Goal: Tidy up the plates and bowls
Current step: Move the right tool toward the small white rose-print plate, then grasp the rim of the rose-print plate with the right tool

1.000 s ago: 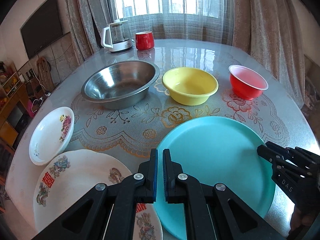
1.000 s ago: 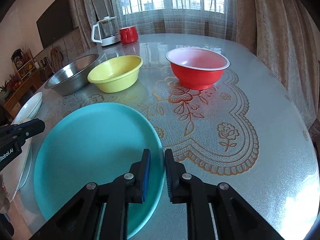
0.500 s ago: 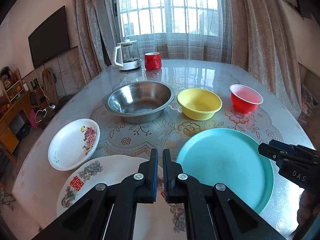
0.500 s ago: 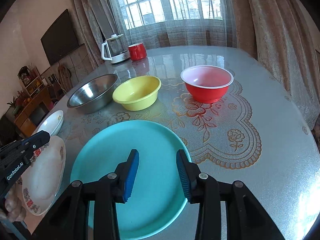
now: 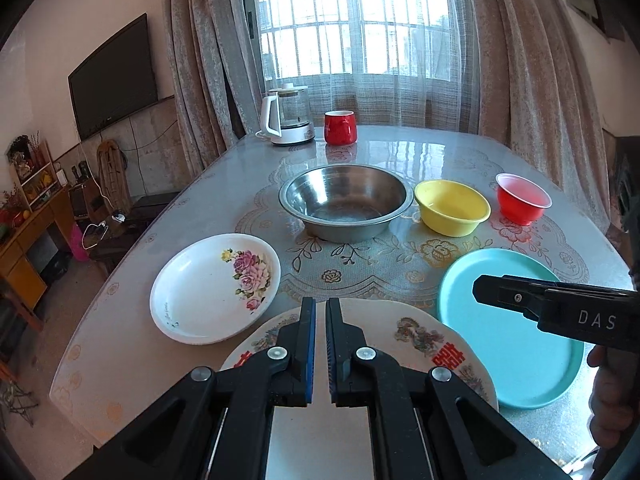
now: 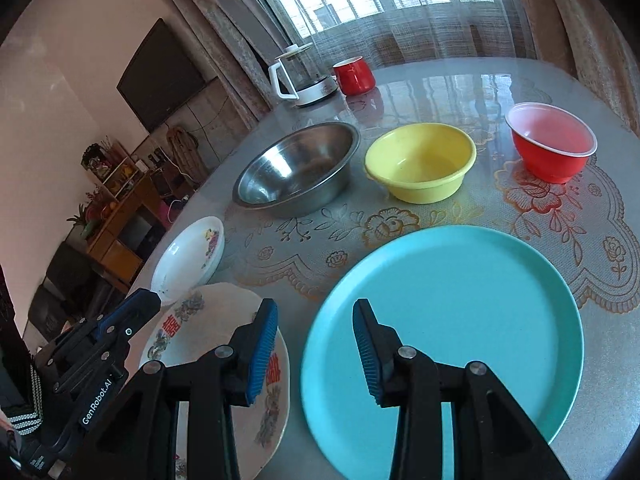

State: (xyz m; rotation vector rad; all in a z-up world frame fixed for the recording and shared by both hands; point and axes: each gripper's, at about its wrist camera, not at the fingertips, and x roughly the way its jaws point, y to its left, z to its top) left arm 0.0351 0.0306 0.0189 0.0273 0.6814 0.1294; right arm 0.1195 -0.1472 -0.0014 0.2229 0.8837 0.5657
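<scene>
My left gripper (image 5: 319, 305) is shut on nothing and hangs over the near rim of a large white plate (image 5: 400, 332) with red characters. My right gripper (image 6: 315, 309) is open and empty; it hovers over the gap between that plate (image 6: 208, 320) and a teal plate (image 6: 460, 320). A small white floral dish (image 5: 212, 284) lies left of the large plate. Behind them stand a steel bowl (image 5: 346, 200), a yellow bowl (image 5: 452, 208) and a red bowl (image 5: 522, 200) in a row. Each gripper shows at the edge of the other's view.
A white kettle (image 5: 286, 116) and a red mug (image 5: 340, 127) stand at the far end of the glossy table (image 5: 400, 152), in front of the curtained window. A hand shows at the right edge. A wooden shelf and a wall television are off to the left.
Both grippers have drawn back and up from the table, so more of it shows. The right jaws have opened. The left jaws stayed shut.
</scene>
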